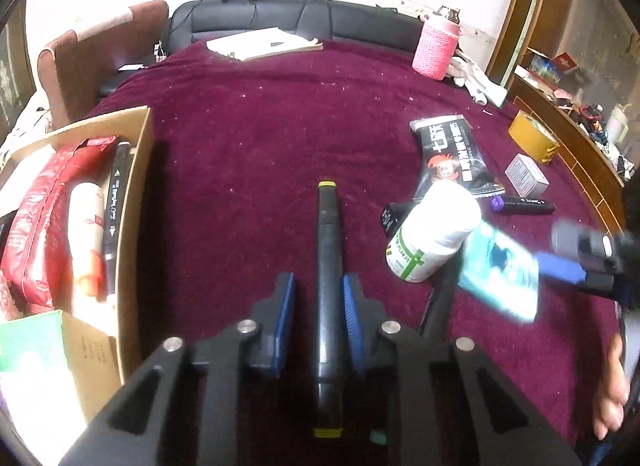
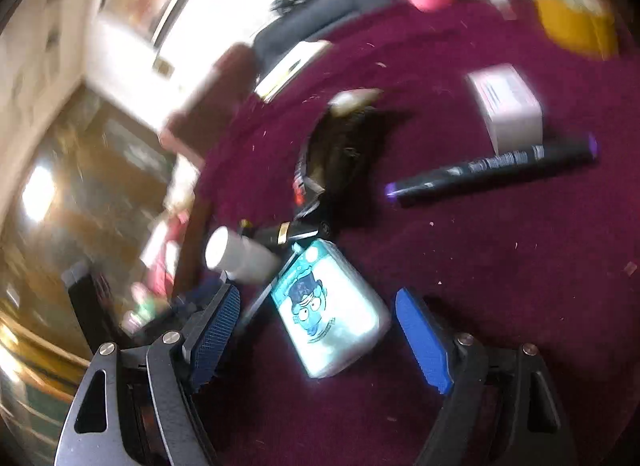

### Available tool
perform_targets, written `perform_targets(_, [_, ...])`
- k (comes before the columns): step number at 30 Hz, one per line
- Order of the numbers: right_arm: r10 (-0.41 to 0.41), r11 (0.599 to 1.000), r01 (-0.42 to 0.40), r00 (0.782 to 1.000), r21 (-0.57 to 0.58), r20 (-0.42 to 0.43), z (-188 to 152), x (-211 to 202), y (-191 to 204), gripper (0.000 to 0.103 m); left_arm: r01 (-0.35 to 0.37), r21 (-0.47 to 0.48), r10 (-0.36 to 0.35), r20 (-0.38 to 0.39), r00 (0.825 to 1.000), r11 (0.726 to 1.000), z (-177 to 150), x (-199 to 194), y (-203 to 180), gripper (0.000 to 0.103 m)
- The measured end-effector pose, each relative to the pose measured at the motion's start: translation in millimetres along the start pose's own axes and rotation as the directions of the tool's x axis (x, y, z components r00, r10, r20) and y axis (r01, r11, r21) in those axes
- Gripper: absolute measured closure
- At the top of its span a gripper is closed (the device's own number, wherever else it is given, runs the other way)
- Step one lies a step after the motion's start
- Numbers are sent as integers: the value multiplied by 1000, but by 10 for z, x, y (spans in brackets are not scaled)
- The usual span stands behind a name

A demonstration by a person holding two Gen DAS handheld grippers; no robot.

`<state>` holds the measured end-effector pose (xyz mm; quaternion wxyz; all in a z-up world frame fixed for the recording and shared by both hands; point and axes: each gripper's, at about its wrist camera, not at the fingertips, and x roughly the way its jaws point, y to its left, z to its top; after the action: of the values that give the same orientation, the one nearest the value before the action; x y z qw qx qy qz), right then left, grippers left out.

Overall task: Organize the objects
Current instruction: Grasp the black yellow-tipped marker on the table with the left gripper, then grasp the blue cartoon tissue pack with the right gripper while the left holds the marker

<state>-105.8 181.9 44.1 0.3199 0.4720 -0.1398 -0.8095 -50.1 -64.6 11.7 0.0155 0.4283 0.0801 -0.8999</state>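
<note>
The left gripper [image 1: 319, 298] is clamped at mid-barrel on a light, rigid, smooth black marker [image 1: 328, 266], near the tabletop's left edge beside the cardboard box [image 1: 136, 201]. The right gripper [image 2: 320, 330] stands wide around a flat teal pack [image 2: 328, 314].

Maroon tablecloth [image 1: 260, 113] with pale flecks. Black marker [image 1: 329, 266] capped yellow, centre frame; second black marker [image 2: 492, 169] tipped purple (white lettering). Teal card [image 2: 330, 312], cartoon face. White bottle [image 1: 434, 234], green-striped label. Pink knitted sleeve [image 1: 436, 45], upper right. Brown cardboard box [image 1: 136, 201], red pouch [image 1: 44, 217], left.
</note>
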Motion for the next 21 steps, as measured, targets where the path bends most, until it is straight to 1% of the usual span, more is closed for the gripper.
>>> perform_targets(1, [-60, 997, 61, 998, -49, 21, -16, -9, 82, 17, -5, 5, 5, 4, 1000, 1000, -2, 0, -10, 80])
perform_targets(3, [-120, 989, 123, 992, -87, 29, -39, 35, 157, 17, -6, 2, 6, 7, 1000, 1000, -11, -5, -11, 80])
perform_targets(5, [-141, 981, 142, 990, -133, 18, -84, 96, 244, 17, -1, -1, 1, 9, 1000, 1000, -8, -4, -2, 80])
perform_targets(6, [-160, 973, 161, 987, -164, 22, -118, 116, 307, 17, 1, -2, -1, 10, 1000, 1000, -14, -9, 6, 80])
perform_targets(8, [-175, 957, 173, 984, -233, 10, -176, 185, 412, 17, 2, -1, -2, 11, 1000, 1000, -17, -8, 5, 80])
perform_targets(9, [-201, 945, 195, 980, -264, 7, -214, 230, 462, 17, 2, -1, -2, 12, 1000, 1000, -18, -6, 6, 80])
perform_targets(11, [-282, 914, 266, 959, -308, -7, -241, 349, 494, 17, 0, 3, 0, 11, 1000, 1000, -18, -4, 1, 80])
perform_targets(12, [-318, 892, 301, 948, -338, 3, -278, 396, 522, 17, -3, 6, 3, 11, 1000, 1000, -23, -2, -4, 80])
perform_targets(13, [-338, 878, 320, 941, -357, 13, -304, 412, 553, 20, -6, 11, 6, 11, 1000, 1000, -23, 1, -12, 79])
perform_targets(14, [-364, 863, 348, 931, -366, 26, -333, 416, 570, 32, -6, 12, 6, 11, 1000, 1000, -22, -3, -16, 79])
perform_targets(15, [-400, 845, 388, 915, -367, 49, -349, 406, 579, 36, -4, 14, 4, 11, 1000, 1000, -22, -3, -17, 79])
perform_targets(17, [-404, 855, 395, 914, -336, 46, -329, 356, 537, 48, -2, 10, 2, 14, 1000, 1000, -25, -9, -13, 79])
perform_targets(19, [-378, 887, 375, 925, -272, 41, -273, 289, 426, 51, 10, 3, -10, 17, 1000, 1000, -24, -13, 0, 89])
perform_targets(21, [-347, 910, 350, 936, -221, 52, -229, 210, 338, 51, 13, 2, -13, 16, 1000, 1000, -25, -17, -4, 89])
